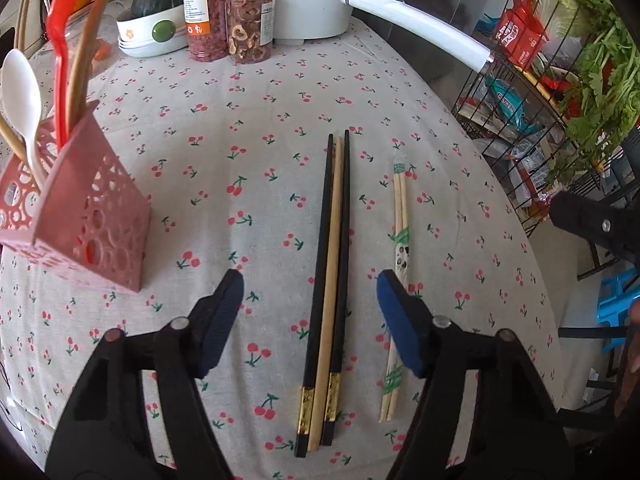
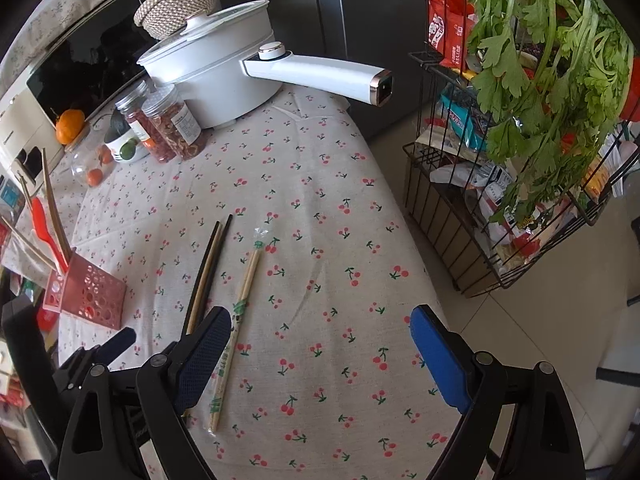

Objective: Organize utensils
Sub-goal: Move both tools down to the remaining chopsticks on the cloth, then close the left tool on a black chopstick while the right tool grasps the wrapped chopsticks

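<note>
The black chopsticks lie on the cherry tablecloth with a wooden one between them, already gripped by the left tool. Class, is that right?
Not gripped. The left wrist view shows the left tool open, its pads clear either side of the black chopsticks; the rest holds.

Cherry-print tablecloth (image 2: pixel 320 184) — pale tiled floor (image 2: pixel 520 340) beside a wire rack (image 2: pixel 440 216).

Soft even daylight, faint shadows, sharp centre, strong fisheye bending, dark vignetted corners, slightly blurred edges
</note>
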Available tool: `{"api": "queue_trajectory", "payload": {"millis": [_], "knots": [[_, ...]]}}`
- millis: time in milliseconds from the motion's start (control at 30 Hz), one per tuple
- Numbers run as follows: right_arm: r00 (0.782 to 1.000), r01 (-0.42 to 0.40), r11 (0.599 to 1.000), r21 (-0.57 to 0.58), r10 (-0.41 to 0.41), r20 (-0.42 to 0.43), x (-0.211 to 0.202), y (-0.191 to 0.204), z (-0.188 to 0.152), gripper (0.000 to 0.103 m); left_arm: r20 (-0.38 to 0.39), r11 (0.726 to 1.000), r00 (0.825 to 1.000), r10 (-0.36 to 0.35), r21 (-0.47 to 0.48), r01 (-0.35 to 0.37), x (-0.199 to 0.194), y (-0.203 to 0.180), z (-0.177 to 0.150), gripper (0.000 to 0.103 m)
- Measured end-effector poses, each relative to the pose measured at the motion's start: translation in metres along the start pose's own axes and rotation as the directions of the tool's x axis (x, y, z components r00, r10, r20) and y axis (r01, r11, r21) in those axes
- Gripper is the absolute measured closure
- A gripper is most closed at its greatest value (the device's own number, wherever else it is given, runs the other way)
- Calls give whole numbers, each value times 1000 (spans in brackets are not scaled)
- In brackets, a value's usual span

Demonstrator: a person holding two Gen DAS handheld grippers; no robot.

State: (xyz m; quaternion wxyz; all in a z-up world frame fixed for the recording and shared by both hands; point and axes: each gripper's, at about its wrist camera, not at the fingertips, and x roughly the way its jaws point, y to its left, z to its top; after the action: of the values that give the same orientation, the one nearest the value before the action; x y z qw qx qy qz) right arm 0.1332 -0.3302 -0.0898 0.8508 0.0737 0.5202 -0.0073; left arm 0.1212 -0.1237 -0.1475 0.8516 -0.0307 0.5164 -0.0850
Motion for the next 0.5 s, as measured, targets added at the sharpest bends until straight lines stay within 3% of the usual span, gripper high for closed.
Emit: {"api": "queue_trajectory", "payload": {"millis": [233,400,500], "knots": [[1000,9,1000,7,-9,-22,9,-13,1,11,25,999,999,29,-41,-28,28,-1,31,79],[999,8,1000,2,-8,-33,14,-16,3,11,-18,998,1000,19,-67,-21,46,4,42,94],[999,6,1000,-4,-6,-34,15,-16,4,11,-13,998,1000,28,-52,-28,48,2,42,95]]}}
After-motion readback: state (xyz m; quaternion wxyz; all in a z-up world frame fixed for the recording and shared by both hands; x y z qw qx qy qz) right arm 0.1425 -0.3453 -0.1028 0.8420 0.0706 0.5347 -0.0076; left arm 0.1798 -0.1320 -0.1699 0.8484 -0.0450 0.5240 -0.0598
